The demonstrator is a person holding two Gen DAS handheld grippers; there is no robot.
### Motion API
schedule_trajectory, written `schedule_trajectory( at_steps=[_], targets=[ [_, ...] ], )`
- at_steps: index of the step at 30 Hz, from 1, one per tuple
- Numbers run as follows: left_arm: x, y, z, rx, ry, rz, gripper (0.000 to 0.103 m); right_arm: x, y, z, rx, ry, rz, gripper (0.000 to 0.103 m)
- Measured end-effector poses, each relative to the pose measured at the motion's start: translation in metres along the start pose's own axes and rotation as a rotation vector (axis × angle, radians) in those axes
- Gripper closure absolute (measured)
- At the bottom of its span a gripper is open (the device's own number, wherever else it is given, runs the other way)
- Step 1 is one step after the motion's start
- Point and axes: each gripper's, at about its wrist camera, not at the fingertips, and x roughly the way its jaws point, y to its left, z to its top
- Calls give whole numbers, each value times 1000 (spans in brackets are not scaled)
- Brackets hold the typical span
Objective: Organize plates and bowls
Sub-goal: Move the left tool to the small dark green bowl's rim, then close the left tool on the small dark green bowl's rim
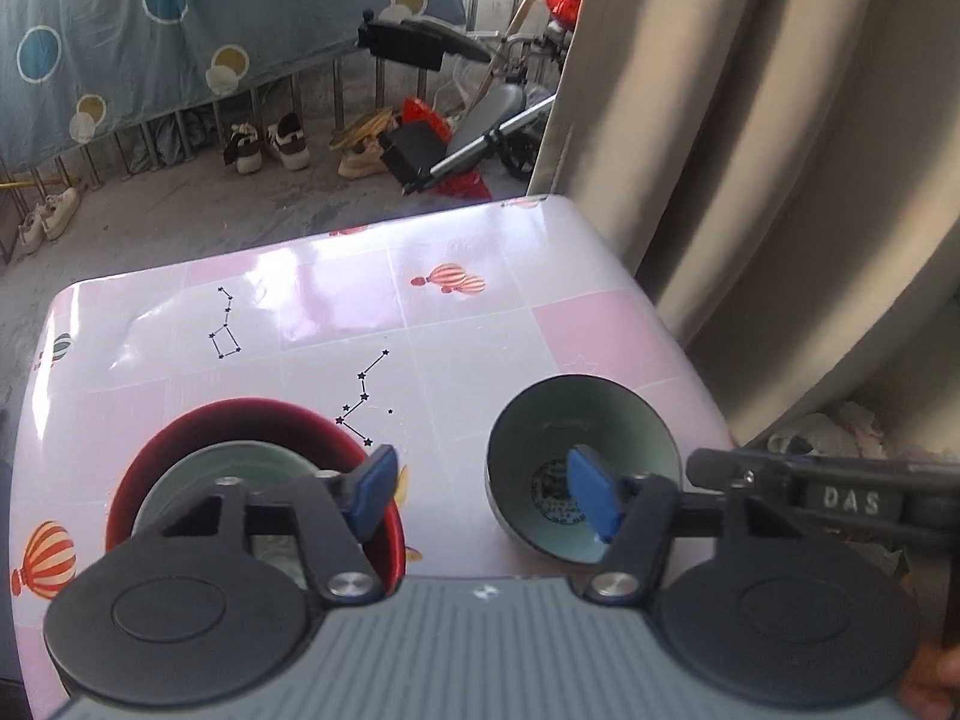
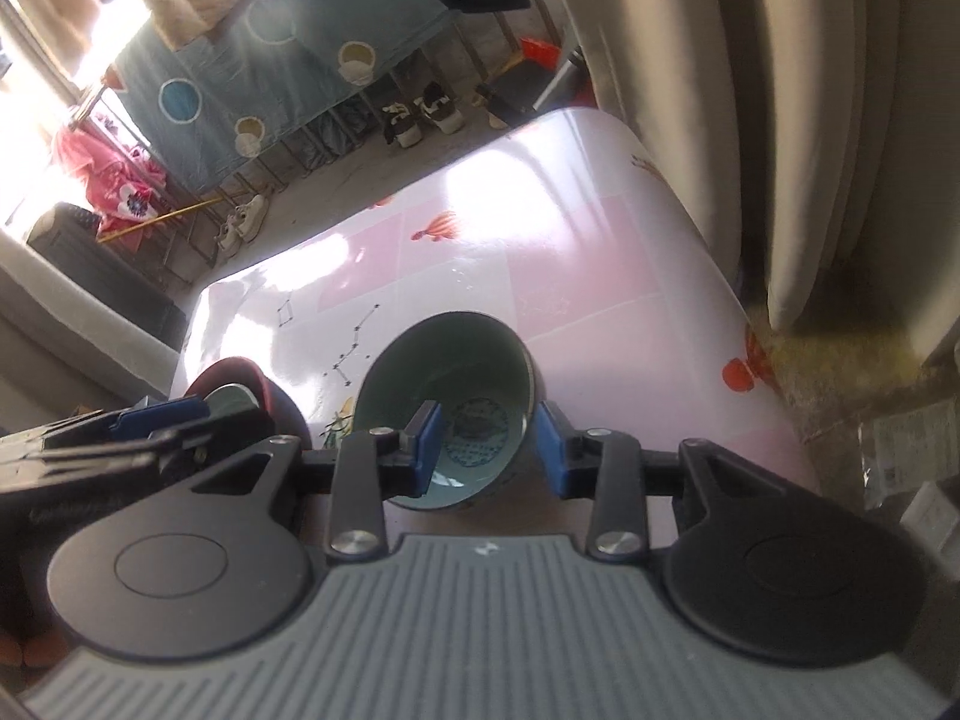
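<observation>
A glossy, smooth plastic tablecloth (image 1: 336, 276) carries glazed, shiny bowls (image 1: 579, 420); the curtain (image 1: 750, 120) is matt cloth.

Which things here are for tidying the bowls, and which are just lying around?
For the job:
- red bowl
- pale green bowl inside it
- green bowl with printed bottom
- right tongs
- left tongs

Lying about:
- shoes
- spotted blue blanket
- curtain

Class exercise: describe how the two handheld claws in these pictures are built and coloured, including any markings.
Each claw, left claw and right claw, has blue pads on black angular fingers joined by silver bolts. Behind sit two round black discs and a grey ribbed body. The right claw, seen from the left wrist view, carries raised letters "DAS".
</observation>
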Motion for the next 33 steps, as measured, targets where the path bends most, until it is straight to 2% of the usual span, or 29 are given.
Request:
schedule_trajectory(
  at_steps=[4,8,11,17,21,25,33],
  targets=[
    [24,-8,9,22,54,22,68,22,-13,-1,28,22,0,75],
    [41,-15,12,6,98,45,79,46,-17,-1,38,56,4,85],
    [50,-19,13,5,121,72,86,60,-18,-6,37,76,4,89],
    [58,-27,10,1,140,109,89,66,-15,-4,3,67,1,91],
    [54,-30,4,-14,165,70,89,64,-16,-2,-18,67,-5,91],
    [47,-36,-10,12,183,10,89,55,-28,-1,-39,65,-17,94],
    [67,-39,-19,-14,220,28,88,52,-40,-4,-19,85,-3,91]
  ],
)
